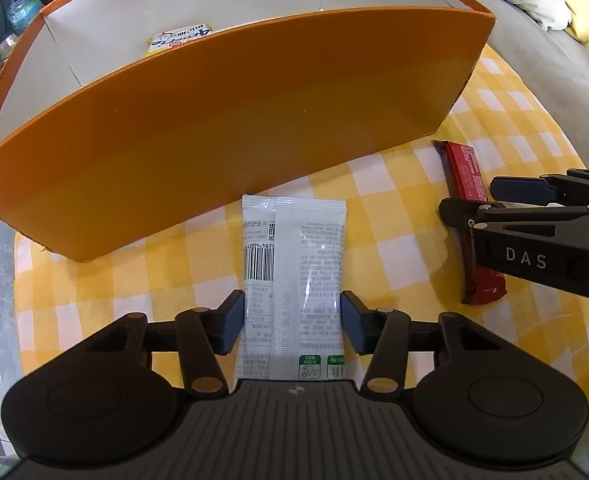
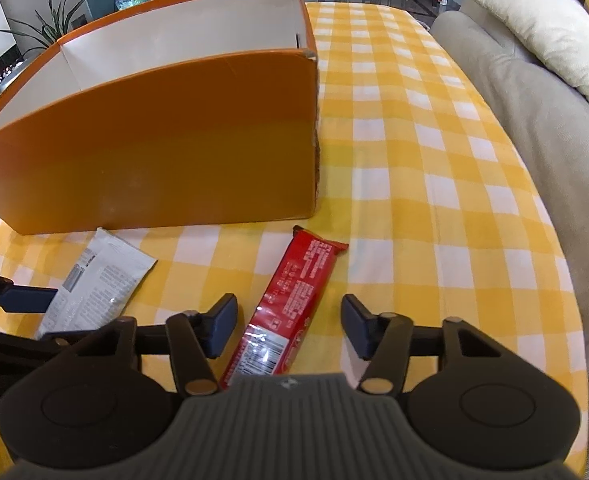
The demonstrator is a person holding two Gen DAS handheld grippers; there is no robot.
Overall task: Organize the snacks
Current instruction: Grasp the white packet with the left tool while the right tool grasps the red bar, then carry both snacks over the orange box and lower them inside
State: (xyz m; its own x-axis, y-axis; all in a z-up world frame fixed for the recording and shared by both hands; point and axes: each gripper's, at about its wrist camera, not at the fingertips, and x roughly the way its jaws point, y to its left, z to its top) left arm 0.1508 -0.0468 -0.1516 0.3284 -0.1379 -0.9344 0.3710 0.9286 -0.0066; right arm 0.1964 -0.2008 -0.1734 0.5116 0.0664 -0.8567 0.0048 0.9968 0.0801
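While looking along the left gripper, seen first is a white snack packet lying flat on the yellow checked tablecloth, back side up with barcode. Pads standing at both long edges of this packet, touching or nearly so; cannot tell if truly clenched. Just behind the packet rises the near wall of an orange box, blocking the way forward. Inside the box, one yellow-white snack bag showing above the wall. To the right, a red snack bar, with the right gripper over it.

Through the right wrist view, right gripper released, jaws wide, straddling the red snack bar without touching. Bar lying slanted, far end near the corner of the orange box. At left, white snack packet with the left gripper finger against it. Beyond the table edge at right, grey sofa with a pale cushion.
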